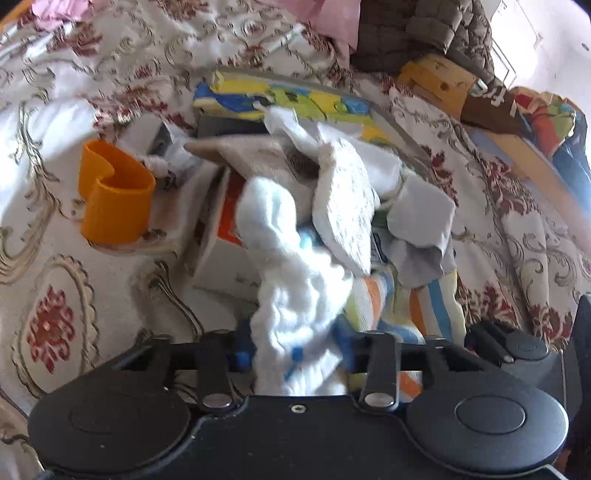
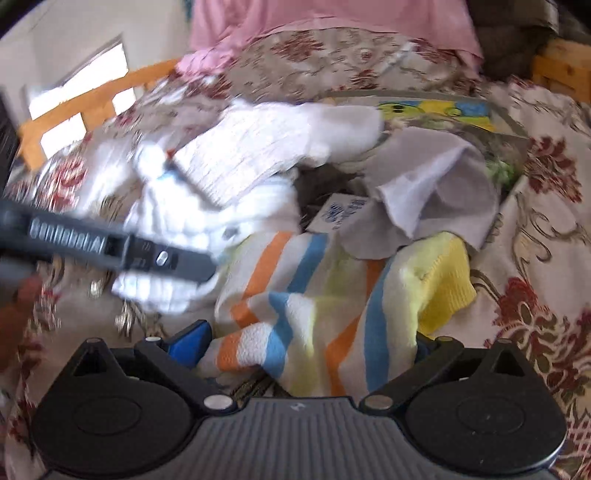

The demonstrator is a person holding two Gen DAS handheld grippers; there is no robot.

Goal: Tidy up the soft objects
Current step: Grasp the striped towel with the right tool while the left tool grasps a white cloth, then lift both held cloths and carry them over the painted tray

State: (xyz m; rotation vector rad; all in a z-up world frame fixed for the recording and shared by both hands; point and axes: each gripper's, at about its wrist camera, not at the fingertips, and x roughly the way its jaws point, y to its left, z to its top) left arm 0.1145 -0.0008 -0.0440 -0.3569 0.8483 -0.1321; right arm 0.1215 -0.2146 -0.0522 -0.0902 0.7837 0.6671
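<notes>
My left gripper (image 1: pixel 295 350) is shut on a fluffy white cloth (image 1: pixel 295 280) that rises between its blue pads; it also shows in the right wrist view (image 2: pixel 173 229) with the left gripper's black body (image 2: pixel 110 247) across it. A white ribbed towel (image 1: pixel 347 206) drapes beside it. My right gripper (image 2: pixel 310 343) stands wide open around a striped orange, blue and yellow towel (image 2: pixel 317 306), which lies between its fingers. A grey cloth (image 2: pixel 436 192) lies behind, over a cardboard box (image 1: pixel 221 236).
Everything lies on a floral bedspread (image 1: pixel 55 325). An orange heart-shaped container (image 1: pixel 114 192) stands left of the box. A yellow-blue picture board (image 1: pixel 280 99) lies behind the pile. Pink cloth (image 2: pixel 325 18) and wooden bed frame (image 2: pixel 92 99) are at the back.
</notes>
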